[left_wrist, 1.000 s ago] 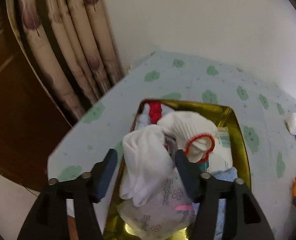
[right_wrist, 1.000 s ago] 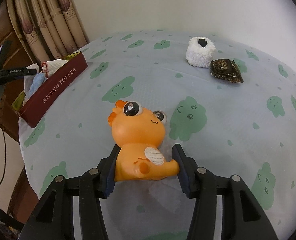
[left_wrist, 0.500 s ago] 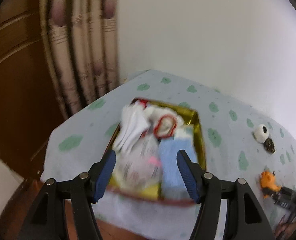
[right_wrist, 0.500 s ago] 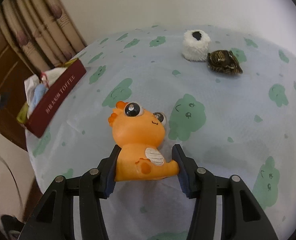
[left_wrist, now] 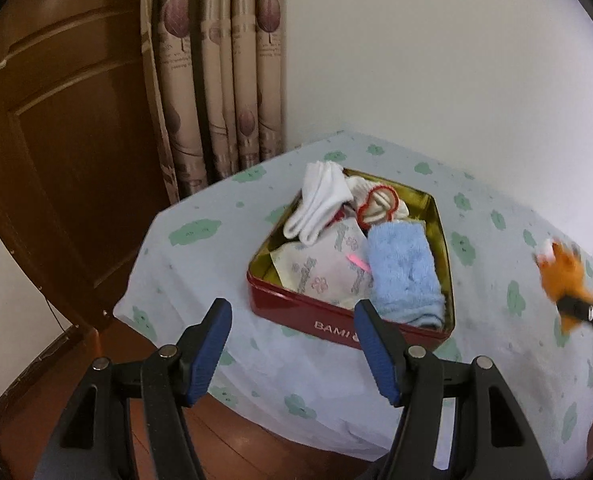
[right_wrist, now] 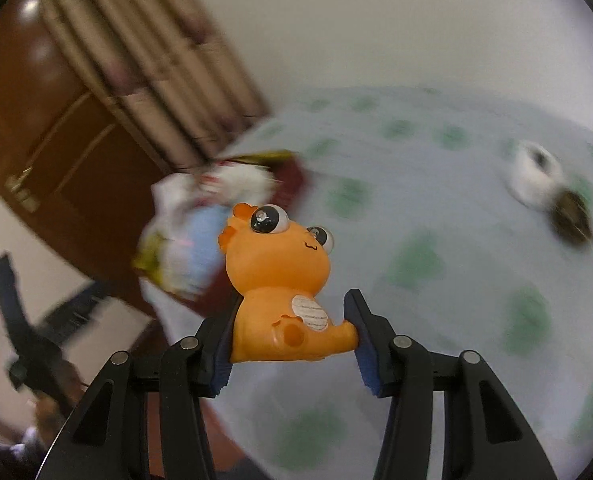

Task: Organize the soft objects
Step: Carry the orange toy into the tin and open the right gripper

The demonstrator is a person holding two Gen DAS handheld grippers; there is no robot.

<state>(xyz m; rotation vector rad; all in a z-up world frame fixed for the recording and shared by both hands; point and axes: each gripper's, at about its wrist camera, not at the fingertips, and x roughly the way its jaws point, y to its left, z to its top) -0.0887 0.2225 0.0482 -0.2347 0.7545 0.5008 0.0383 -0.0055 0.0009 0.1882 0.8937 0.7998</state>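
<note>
A red tin (left_wrist: pixel 336 322) with a gold inside sits on the cloud-print tablecloth (left_wrist: pixel 200 264). It holds white socks (left_wrist: pixel 320 200), a red-trimmed glove (left_wrist: pixel 378 204), a flowered packet (left_wrist: pixel 324 264) and a blue towel (left_wrist: pixel 404 268). My left gripper (left_wrist: pixel 292 340) hangs open and empty in front of the tin, near the table edge. My right gripper (right_wrist: pixel 290 334) is shut on an orange big-eyed toy (right_wrist: pixel 280 276), lifted off the table. The same toy (left_wrist: pixel 564 272) shows blurred at the right of the left wrist view. The tin (right_wrist: pixel 200 224) appears blurred behind the toy.
A white fuzzy toy (right_wrist: pixel 534 176) and a brown turtle-like toy (right_wrist: pixel 572 220) lie at the far right of the table. A brown door (left_wrist: pixel 56 140) and beige curtains (left_wrist: pixel 216 72) stand behind the table's left corner. The wooden floor (left_wrist: pixel 224 440) shows below the edge.
My left gripper has drawn back from the tin, leaving the white socks in it. My right gripper has lifted the orange toy off the table and swung toward the tin.
</note>
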